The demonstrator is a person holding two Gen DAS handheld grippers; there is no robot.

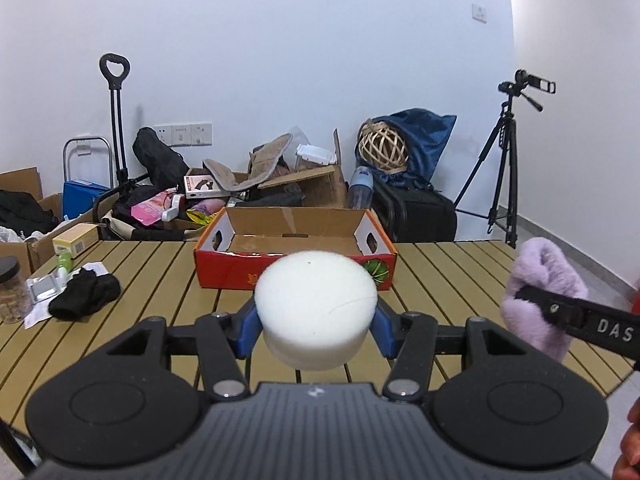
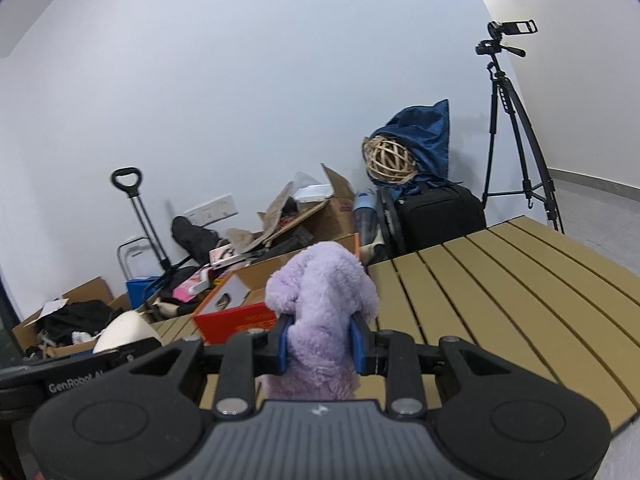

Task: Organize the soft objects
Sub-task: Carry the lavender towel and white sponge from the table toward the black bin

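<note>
Clearly, in the left wrist view the left gripper (image 1: 316, 322) pinches a white round foam puck (image 1: 316, 304) between its blue pads, the jaws pressed against its two sides and the puck held above the slatted tabletop (image 1: 168, 280). Straight ahead at twelve o'clock an open cardboard box (image 1: 294, 254) with a red front wall sits on the tabletop, its inside bare as far as can be seen. At about nine o'clock a black cloth (image 1: 84, 294) lies crumpled on the slats, just beside some white packaging, with a jar (image 1: 12, 290) at the far left edge. At three o'clock the lilac plush (image 1: 542, 280) shows, clamped by a black finger of the right gripper, off the tabletop's surface. Beyond the tabletop, a rattan ball (image 1: 383, 148) rests against a blue bag, and a tripod (image 1: 504, 168) stands at two o'clock. In the right wrist view the right gripper (image 2: 322, 344) has its jaws drawn close on the lilac plush, which bulges above and below the blue pads and hangs in the air near the tabletop's edge. At ten o'clock from the plush stands the red-walled box, partly hidden by it, and at nine o'clock the white puck peeks over the left gripper's black body.
</note>
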